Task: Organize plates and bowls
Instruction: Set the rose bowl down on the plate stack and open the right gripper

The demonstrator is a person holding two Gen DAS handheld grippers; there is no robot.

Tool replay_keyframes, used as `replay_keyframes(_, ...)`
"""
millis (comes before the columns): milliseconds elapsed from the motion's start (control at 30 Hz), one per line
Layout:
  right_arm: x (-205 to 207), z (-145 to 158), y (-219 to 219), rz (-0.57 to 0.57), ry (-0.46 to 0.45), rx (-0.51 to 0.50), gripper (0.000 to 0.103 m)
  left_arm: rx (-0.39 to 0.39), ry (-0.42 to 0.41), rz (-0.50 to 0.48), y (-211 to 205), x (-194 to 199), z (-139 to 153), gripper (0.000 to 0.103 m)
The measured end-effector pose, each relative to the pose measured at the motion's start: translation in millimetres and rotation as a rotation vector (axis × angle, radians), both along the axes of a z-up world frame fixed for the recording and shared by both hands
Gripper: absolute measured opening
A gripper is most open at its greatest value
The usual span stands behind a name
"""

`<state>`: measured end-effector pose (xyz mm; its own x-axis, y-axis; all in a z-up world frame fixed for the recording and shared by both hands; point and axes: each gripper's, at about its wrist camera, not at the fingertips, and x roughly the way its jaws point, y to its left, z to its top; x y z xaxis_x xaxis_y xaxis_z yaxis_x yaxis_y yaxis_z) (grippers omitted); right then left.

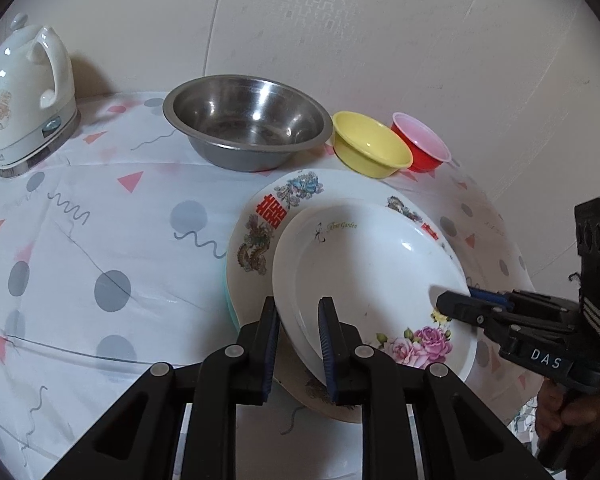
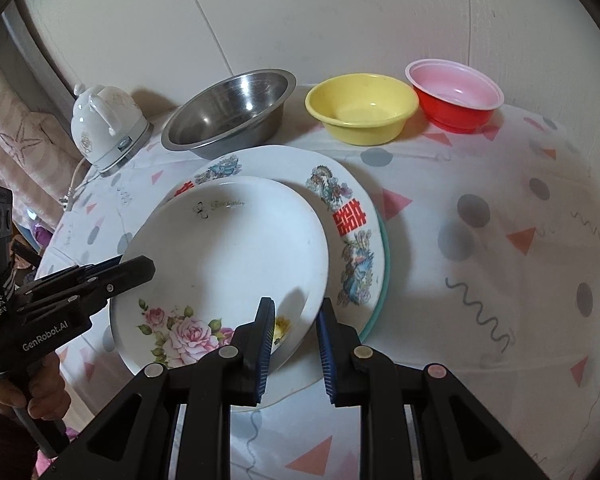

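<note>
**Both grippers clamped on the rose plate's rim**

My left gripper point(image 1: 299, 344) has its jaws narrowed onto the near rim of the rose plate point(image 1: 364, 264), one blue pad inside the rim and one outside — gripped, as far as the left wrist view shows. My right gripper point(image 2: 295, 344) is closed the same way on the opposite side of that rim, and its tips show from the left wrist view pressed to the plate's edge.

All positions are taken from the rose plate. It lies on top of the dragon plate point(image 2: 350, 216), off-centre, so that plate's red characters and dragon print show beyond and beside it. A teal edge point(image 2: 384, 264) shows under the dragon plate. Behind the plates, toward the wall, stand the steel bowl point(image 1: 246, 132), the yellow bowl point(image 1: 370, 144) and the red bowl point(image 1: 422, 146) in a row, the last two touching or very nearly. The white kettle point(image 1: 26, 92) stands well apart, beyond the steel bowl. Everything rests on the patterned tablecloth point(image 1: 100, 248). A hand point(image 2: 40, 380) holds the left tool's handle.
</note>
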<state>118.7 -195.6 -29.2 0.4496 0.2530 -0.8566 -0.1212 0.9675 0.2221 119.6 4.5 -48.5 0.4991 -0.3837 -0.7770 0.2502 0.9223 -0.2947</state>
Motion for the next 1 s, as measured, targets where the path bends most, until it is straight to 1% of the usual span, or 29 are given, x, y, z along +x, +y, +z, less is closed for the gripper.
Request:
replay_keyframes(233,0.3,1.1,7.8,0.011,-0.03,-0.081,0.021,0.034,-0.004,0.005,-2.9,1.2,-0.2,0.019)
replay_keyframes(400,0.1,0.5,10.7,0.015,-0.053,-0.12,0.02,0.06,-0.015,0.013,-3.2,0.5,1.2,0.02)
replay_keyframes(500,-0.2,-0.1,14.9,0.029,-0.069,-0.161,0.02,0.05,-0.01,0.021,-2.7,0.8,2.1,0.023)
replay_keyframes(667,0.7,-1.2,17.4,0.029,-0.079,-0.198,0.019,0.052,-0.017,0.021,-3.1,0.7,3.9,0.026)
replay_keyframes(733,-0.3,-2.0,19.6,0.033,-0.086,-0.216,0.019,0.064,-0.025,0.014,-6.2,0.7,5.1,0.03)
replay_keyframes(800,-0.9,-2.4,19.7,0.03,-0.089,-0.217,0.019,0.076,-0.026,0.01,-8.6,1.8,3.5,0.032)
replay_keyframes(867,-0.6,-2.6,18.0,0.021,-0.088,-0.201,0.019,0.088,-0.025,0.014,-9.6,2.8,2.2,0.032)
replay_keyframes(1000,-1.2,-3.0,13.5,0.011,-0.087,-0.168,0.02,0.079,-0.027,0.011,-9.4,1.8,3.6,0.033)
